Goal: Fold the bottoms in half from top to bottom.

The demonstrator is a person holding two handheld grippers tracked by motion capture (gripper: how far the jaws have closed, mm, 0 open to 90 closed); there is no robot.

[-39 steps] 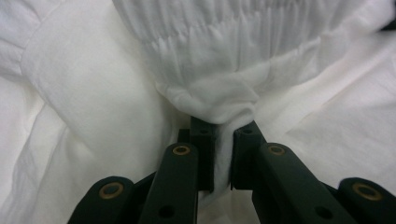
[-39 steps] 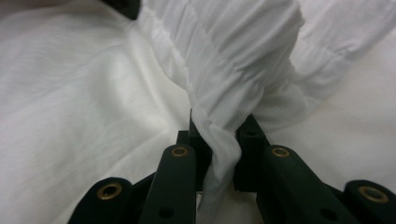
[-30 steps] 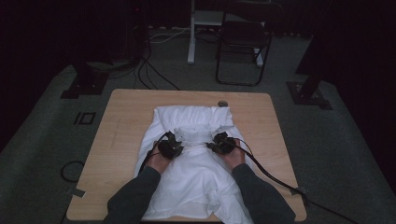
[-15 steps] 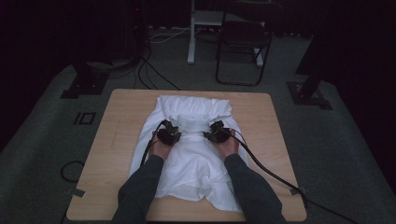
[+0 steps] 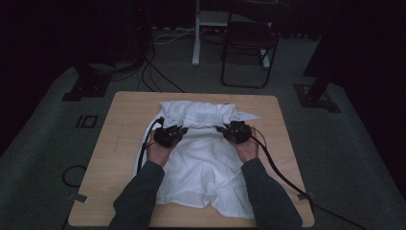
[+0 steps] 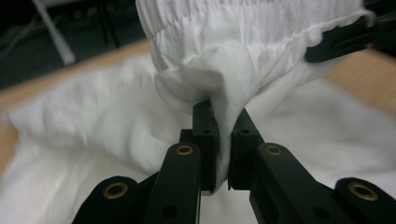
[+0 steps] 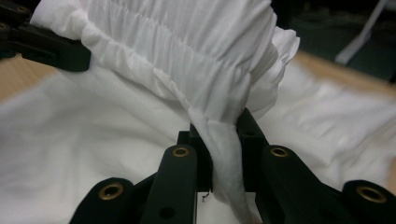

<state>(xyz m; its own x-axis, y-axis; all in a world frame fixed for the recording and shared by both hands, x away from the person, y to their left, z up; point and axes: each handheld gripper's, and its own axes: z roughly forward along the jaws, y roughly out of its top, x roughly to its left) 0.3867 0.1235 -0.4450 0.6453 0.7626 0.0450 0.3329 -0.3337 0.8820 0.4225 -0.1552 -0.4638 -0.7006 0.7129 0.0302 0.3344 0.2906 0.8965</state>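
Observation:
A white garment (image 5: 206,158) with a gathered elastic waistband (image 5: 206,115) lies spread on the wooden table (image 5: 115,158). My left gripper (image 5: 179,129) is shut on the waistband's left part, the cloth (image 6: 219,88) bunched between its jaws. My right gripper (image 5: 224,129) is shut on the waistband's right part, a fold of cloth (image 7: 219,116) pinched between its jaws. The waistband is held stretched between the two grippers, a little above the rest of the garment. Each gripper view also shows the other gripper's black jaw at the waistband's far end.
Cables trail from both grippers (image 5: 282,172) across the table and off its edges. Beyond the table's far edge stand a dark chair (image 5: 249,43) and a white post (image 5: 196,33). Black stand bases (image 5: 81,88) sit on the grey floor on both sides.
Both hands have moved forward toward the table's far side and slightly apart, carrying the waistband with them; the garment has been drawn farther up the table.

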